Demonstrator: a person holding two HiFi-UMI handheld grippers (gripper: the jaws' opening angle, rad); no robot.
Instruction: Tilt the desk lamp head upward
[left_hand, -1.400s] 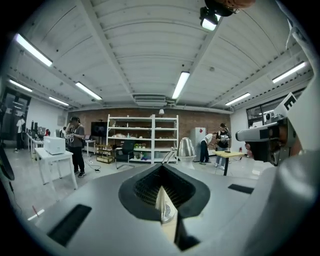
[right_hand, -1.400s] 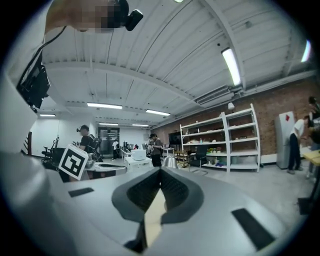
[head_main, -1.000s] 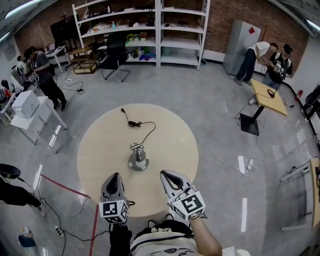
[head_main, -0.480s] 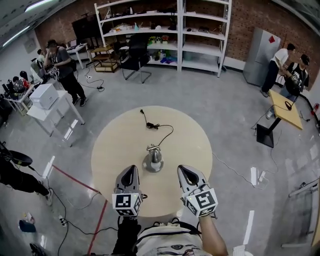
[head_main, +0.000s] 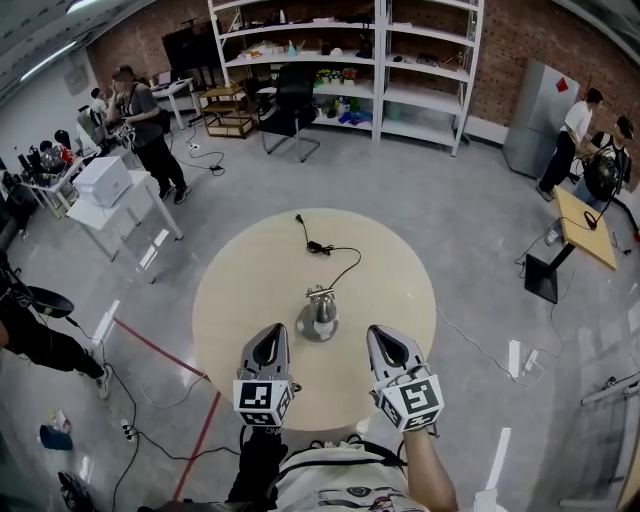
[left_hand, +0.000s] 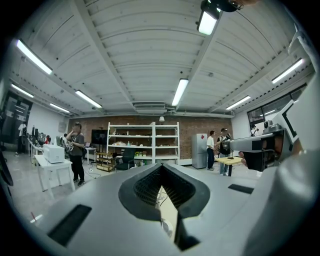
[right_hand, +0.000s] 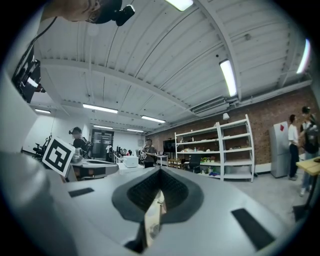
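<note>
A small silver desk lamp (head_main: 319, 314) stands on the round wooden table (head_main: 240, 290), its black cord (head_main: 325, 250) trailing to the far side. In the head view my left gripper (head_main: 268, 345) and my right gripper (head_main: 388, 348) hover side by side over the table's near part, short of the lamp on either side. Both are shut with nothing held. In the left gripper view my left gripper (left_hand: 161, 186) shows closed jaws, with a sliver of the table and the lamp (left_hand: 167, 227) through the slit. In the right gripper view my right gripper (right_hand: 159, 192) is closed too.
Grey floor surrounds the table. White shelving (head_main: 345, 60) and a black chair (head_main: 292, 110) stand at the back. Several people are about, one by a white desk (head_main: 115, 195) at left, two near a small wooden table (head_main: 585, 225) at right. Cables and red tape (head_main: 165, 350) cross the floor.
The head view has shifted, so the table and lamp sit further right in the picture. Both grippers keep their spots near the table's front edge and stay shut.
</note>
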